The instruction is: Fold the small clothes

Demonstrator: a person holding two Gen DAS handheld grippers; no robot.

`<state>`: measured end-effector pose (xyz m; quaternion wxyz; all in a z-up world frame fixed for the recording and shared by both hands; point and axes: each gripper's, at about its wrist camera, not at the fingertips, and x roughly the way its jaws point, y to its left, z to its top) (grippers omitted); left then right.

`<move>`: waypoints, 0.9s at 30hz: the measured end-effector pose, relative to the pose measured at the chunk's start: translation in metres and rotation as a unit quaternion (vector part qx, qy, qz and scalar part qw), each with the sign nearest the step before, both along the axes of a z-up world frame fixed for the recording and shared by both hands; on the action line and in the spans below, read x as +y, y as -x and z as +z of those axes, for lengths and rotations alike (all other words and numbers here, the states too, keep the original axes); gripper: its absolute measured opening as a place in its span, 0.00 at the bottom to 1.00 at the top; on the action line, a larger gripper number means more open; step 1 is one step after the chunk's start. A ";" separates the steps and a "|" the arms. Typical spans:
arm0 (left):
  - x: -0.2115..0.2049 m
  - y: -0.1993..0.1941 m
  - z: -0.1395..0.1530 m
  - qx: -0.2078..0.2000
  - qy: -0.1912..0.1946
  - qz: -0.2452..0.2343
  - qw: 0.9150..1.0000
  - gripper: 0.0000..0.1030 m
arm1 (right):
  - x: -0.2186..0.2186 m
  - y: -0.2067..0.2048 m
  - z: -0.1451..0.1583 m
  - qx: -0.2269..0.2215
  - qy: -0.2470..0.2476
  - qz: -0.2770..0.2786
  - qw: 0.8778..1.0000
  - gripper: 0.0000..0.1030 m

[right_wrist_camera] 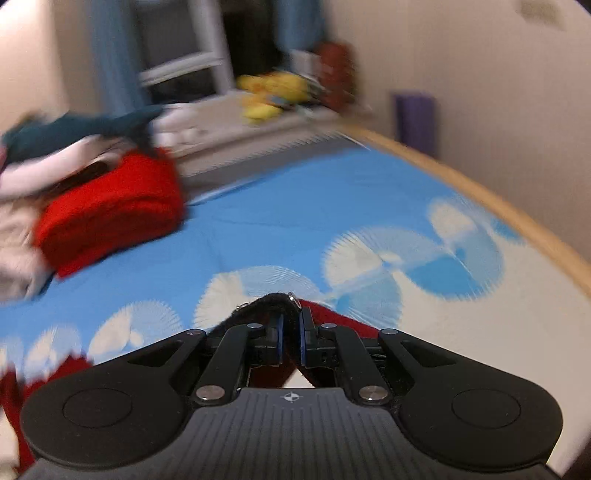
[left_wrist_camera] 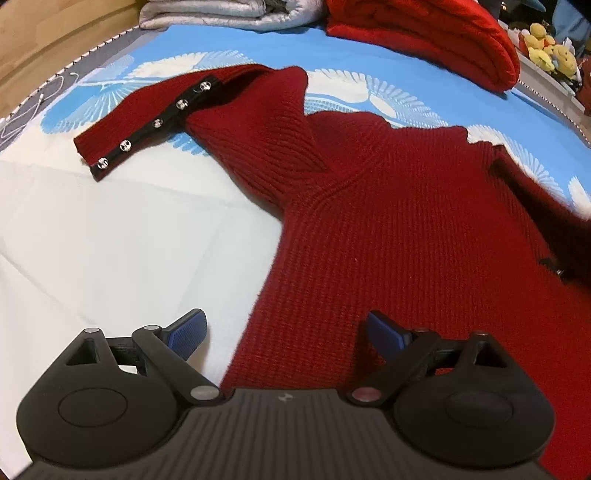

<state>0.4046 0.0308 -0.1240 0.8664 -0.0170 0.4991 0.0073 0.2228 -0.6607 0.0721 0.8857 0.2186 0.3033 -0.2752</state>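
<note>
Left wrist view: the dark red knit sweater (left_wrist_camera: 388, 229) lies flat on the blue-and-white bedsheet (left_wrist_camera: 110, 229), body filling the frame from centre to 4 o'clock. One sleeve (left_wrist_camera: 155, 122) runs out toward 10 o'clock, its black cuff strip with silver snaps (left_wrist_camera: 125, 146) face up. The left gripper (left_wrist_camera: 286, 334) stands wide, nothing between the pads; one pad is over bare sheet, the other over the knit near the hem, the garment's edge between them. A grey folded blanket (left_wrist_camera: 221, 14) at 12 o'clock and a bright red folded garment (left_wrist_camera: 443, 40) at 1 o'clock sit well apart from the work.

Right wrist view (blurred): the right gripper (right_wrist_camera: 290, 338) is clamped tight on a black snap-trimmed edge (right_wrist_camera: 269, 304) of the sweater, the cloth tenting up above the sheet.

Judgement: first fold in hand, most likely the right-side sleeve being brought across the body. Next move calls for carrying the pinched edge over to lie flat on the chest, the left gripper pinning or gripping the hem so the body does not drag.
</note>
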 end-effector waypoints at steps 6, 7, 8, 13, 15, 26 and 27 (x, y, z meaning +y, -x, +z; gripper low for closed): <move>-0.008 -0.003 -0.008 0.009 -0.010 -0.007 1.000 0.93 | -0.066 -0.033 -0.082 0.024 0.022 -0.225 0.974 0.64; -0.009 -0.003 -0.008 0.010 -0.009 -0.009 1.000 0.93 | -0.061 -0.035 -0.094 0.021 0.026 -0.208 0.978 0.70; -0.010 -0.003 -0.008 0.011 -0.006 -0.012 1.000 0.93 | -0.057 -0.035 -0.105 0.021 0.022 -0.186 0.982 0.71; -0.016 -0.003 -0.008 0.015 -0.001 -0.031 0.999 0.93 | -0.023 -0.030 -0.148 0.041 -0.019 -0.088 0.995 0.71; -0.018 -0.002 -0.005 0.004 0.000 -0.034 0.999 0.93 | 0.000 -0.031 -0.158 0.051 -0.034 -0.060 0.996 0.71; 0.026 -0.016 0.032 -0.081 -0.010 0.026 0.996 0.94 | 0.224 0.011 -0.121 -0.033 -0.118 0.116 0.986 0.74; 0.036 -0.020 0.035 -0.086 -0.001 0.039 0.996 0.98 | 0.244 0.016 -0.117 -0.036 -0.111 0.127 0.985 0.75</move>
